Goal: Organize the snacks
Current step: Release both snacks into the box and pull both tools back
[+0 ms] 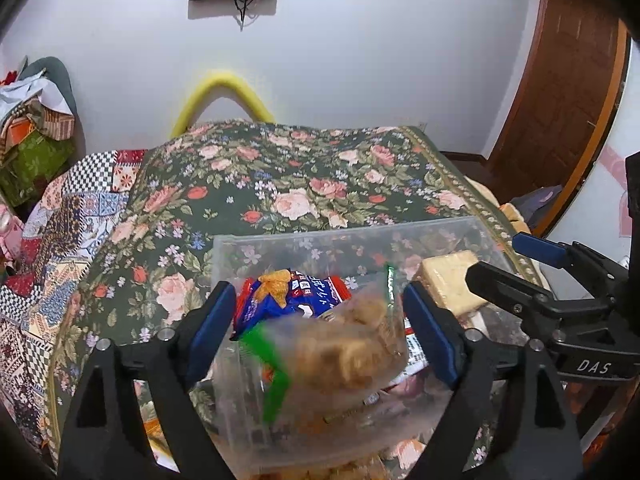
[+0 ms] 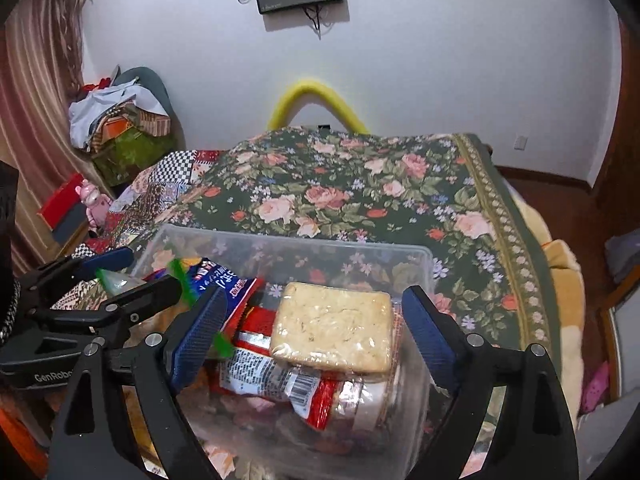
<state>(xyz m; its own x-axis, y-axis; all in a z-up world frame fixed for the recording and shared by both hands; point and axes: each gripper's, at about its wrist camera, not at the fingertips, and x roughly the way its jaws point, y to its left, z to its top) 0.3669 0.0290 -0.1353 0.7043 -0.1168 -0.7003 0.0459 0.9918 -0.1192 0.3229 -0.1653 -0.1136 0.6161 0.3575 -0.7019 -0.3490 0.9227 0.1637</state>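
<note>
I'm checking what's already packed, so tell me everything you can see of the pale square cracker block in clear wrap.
The pale square cracker block in clear wrap is a flat, speckled beige slab sealed in glossy film. It lies slightly tilted on top of red and white snack packets inside the clear plastic bin, between the right gripper's open jaws, which do not touch it.

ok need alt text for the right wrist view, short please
Open tongs hang over a clear plastic bin on a flowered bedspread; the bin holds a pale wrapped cake on top of red snack packets. A second pair of tongs reaches in from the left.
</note>
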